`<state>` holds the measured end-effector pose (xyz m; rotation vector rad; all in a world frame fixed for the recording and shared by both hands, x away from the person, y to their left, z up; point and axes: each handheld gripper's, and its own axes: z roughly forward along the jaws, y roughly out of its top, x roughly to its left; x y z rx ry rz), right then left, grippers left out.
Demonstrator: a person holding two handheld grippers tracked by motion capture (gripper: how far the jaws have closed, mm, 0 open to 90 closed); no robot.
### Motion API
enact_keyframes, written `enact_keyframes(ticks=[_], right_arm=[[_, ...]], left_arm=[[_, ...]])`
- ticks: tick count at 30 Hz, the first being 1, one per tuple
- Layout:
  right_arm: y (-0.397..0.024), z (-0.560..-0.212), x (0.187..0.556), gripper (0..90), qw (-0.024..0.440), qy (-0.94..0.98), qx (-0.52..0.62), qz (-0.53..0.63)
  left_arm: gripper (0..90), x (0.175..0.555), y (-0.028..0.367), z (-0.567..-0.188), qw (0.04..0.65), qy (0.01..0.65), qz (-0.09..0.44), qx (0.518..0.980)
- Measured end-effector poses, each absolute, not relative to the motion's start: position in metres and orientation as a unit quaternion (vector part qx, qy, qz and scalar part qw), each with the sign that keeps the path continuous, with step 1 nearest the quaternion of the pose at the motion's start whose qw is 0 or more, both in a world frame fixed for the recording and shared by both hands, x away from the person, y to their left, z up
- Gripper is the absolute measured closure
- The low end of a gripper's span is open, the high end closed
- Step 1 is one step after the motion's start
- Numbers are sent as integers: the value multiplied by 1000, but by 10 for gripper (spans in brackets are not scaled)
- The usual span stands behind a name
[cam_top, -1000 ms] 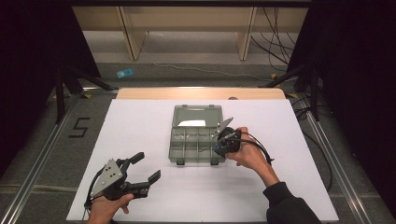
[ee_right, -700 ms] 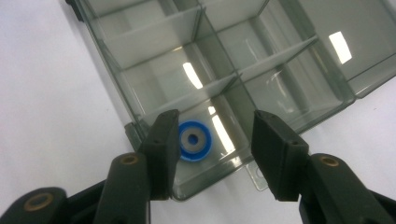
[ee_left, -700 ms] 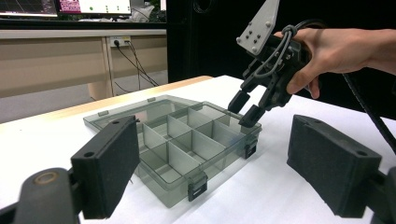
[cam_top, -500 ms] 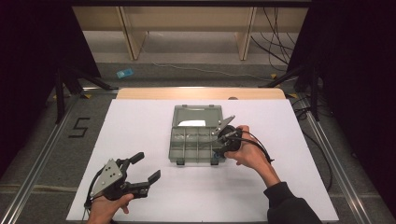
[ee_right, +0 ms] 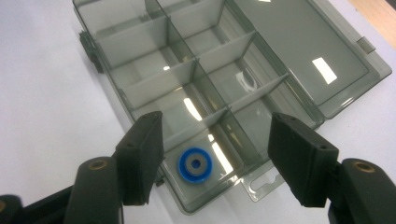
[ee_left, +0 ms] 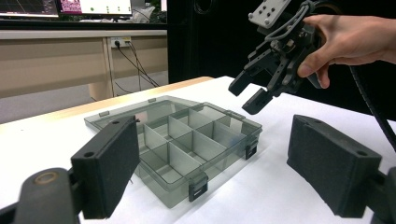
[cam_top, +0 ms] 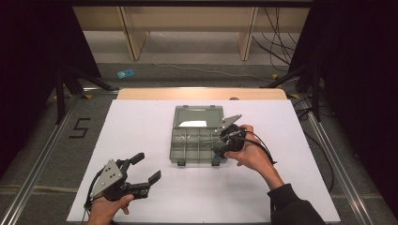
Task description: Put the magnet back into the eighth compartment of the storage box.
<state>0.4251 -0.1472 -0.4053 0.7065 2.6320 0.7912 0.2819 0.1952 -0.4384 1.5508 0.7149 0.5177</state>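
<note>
A: Item: blue ring [ee_right: 194, 164], lying in the near corner compartment of the grey organizer box [cam_top: 197, 136]. Right claw [ee_right: 212, 156]?

B: Jaws just opened, ring released below. Lift straight up, clear of dividers. Left claw [cam_top: 144, 170]: apart, idle on table [cam_top: 141, 126].

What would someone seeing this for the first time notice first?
A blue ring-shaped part with a grey centre lies in a corner compartment of the open, smoky clear plastic organiser box, mid-table on the white tabletop. The right gripper hovers just above it; its jaws have just been opening and hold nothing. The left gripper waits open, near the person.
</note>
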Motion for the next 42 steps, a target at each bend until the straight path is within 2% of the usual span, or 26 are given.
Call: enact_keyframes(ticks=[14, 15, 16, 31, 42], right_arm=[[-149, -396, 415, 338, 153, 909, 247, 298], [-148, -396, 415, 338, 164, 906, 247, 301], [-148, -394, 413, 335, 152, 907, 251, 303], [-149, -382, 400, 307, 154, 894, 244, 343], [-149, -379, 393, 303, 170, 883, 244, 363]], left_arm=[[164, 282, 195, -438, 627, 312, 226, 677], [164, 282, 195, -438, 628, 312, 225, 677], [164, 282, 195, -438, 627, 312, 226, 677], [164, 282, 195, -438, 627, 312, 226, 677], [164, 282, 195, -438, 628, 312, 225, 677]])
